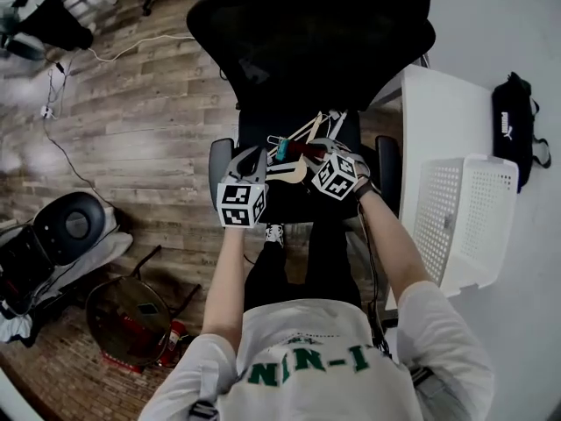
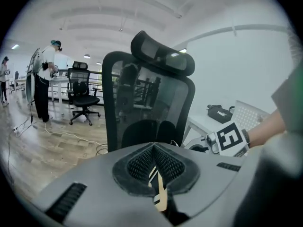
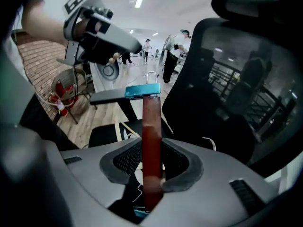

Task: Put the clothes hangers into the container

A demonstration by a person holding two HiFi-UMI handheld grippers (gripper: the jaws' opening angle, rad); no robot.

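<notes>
both hands are over the seat of the office chair [image 1: 307,33], each with a hanger in its grasp. the left gripper [image 2: 156,174] is clenched on a thin pale hanger [image 2: 159,193], only a sliver of which shows between its jaws. the right gripper [image 3: 151,171] is clamped on the bar of a red-brown hanger [image 3: 151,136] with a teal clip [image 3: 142,91] at its far end. from above, the two hangers cross each other between the grippers, so i'd guess they may be hooked together.

the container [image 1: 478,160], a white perforated basket, sits well off to the person's right on the white bench [image 1: 438,103], with a black bag [image 1: 513,121] beyond it.

to do this carry well, i'd hold both grips firm and lift until the hangers clear the chair's right armrest [image 1: 387,169] before swinging across. move the two hands as a pair so the crossed pieces don't twist or lever out of the jaws. bring them over the container's open top, lower them inside the rim, and let go one hand at a time, checking that no hook or clip snags on the mesh wall.
</notes>
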